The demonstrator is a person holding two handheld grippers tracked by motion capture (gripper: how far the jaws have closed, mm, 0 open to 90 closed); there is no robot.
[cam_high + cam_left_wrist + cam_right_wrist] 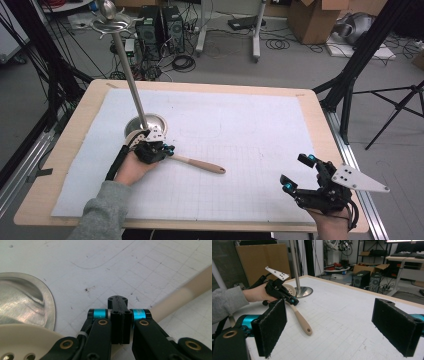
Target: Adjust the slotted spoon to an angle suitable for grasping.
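Observation:
A beige slotted spoon (pixel 200 164) lies on the white gridded sheet, its handle pointing right. Its holed head (pixel 22 340) rests against the round base (pixel 150 122) of an upright metal stand. My left gripper (pixel 167 149) sits low over the spoon's neck with its jaws shut pad to pad (pixel 117 300). Nothing shows between the pads, and the handle (pixel 185 293) runs out from under them. My right gripper (pixel 295 172) hovers near the front right of the table, open, with nothing between its pads (pixel 329 325). From there I see the spoon (pixel 300 320) and left gripper (pixel 293 301) farther off.
The stand's thin pole (pixel 127 65) rises tall from its base (pixel 304 291) at the table's left. The white sheet (pixel 240 120) covers most of the wooden tabletop (pixel 320 115). Black tripod legs, computer cases and cardboard boxes stand on the floor around the table.

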